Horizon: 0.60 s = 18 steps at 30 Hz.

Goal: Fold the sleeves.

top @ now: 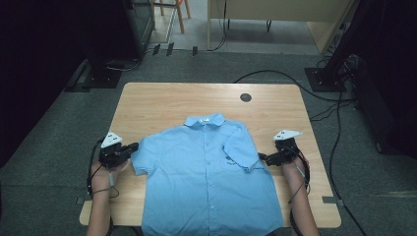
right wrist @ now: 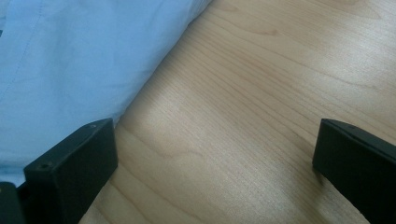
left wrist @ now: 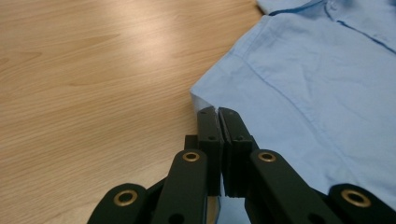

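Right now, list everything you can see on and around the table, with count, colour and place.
shirt: one, light blue, short-sleeved, spread buttoned-side up on the near half of the table, collar away from the person
table: one, light wood, centre of the high view
round grommet: one, dark, far right part of the tabletop
cables: several, black, on the grey carpet right of the table
chair legs: wooden, beyond the table at the top
forearms: two, coming in from the near edge
left hand-held gripper: one, black, shut on the shirt's sleeve edge
right hand-held gripper: one, black, jaws open, beside the shirt's other side
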Tool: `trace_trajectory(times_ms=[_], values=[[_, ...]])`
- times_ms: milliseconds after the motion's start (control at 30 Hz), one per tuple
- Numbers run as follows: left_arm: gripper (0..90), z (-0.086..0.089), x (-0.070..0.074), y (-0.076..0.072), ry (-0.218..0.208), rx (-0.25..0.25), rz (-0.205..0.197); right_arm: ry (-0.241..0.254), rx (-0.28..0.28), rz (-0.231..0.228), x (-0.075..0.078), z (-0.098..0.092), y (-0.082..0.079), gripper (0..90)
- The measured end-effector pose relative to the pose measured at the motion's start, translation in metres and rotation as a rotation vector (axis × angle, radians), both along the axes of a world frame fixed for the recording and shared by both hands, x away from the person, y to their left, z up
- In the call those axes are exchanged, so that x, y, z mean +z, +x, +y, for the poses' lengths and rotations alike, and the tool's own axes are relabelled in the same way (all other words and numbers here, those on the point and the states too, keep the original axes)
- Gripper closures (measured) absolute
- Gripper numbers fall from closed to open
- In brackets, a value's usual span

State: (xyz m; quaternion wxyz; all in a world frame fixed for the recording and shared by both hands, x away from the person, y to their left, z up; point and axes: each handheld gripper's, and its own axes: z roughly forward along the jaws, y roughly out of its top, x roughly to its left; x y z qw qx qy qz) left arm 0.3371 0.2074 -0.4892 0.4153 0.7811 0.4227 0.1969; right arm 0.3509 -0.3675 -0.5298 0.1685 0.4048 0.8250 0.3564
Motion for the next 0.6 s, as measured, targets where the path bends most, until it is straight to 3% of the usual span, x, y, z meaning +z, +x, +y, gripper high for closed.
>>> trace_trajectory(times_ms=[200,267,400,600], values=[[88.3,-0.007,0.003,-0.002,0.003,-0.028,-0.01,0.0,0.0,0.0,0.0,0.0,0.0,0.0],[88.3,-0.016,0.007,-0.005,-0.012,-0.058,-0.023,0.0,0.0,0.0,0.0,0.0,0.0,0.0],[88.3,-0.017,0.007,-0.005,-0.015,-0.06,-0.024,0.0,0.0,0.0,0.0,0.0,0.0,0.0],[88.3,-0.027,0.014,-0.008,-0.046,-0.103,-0.04,0.0,0.0,0.0,0.0,0.0,0.0,0.0]])
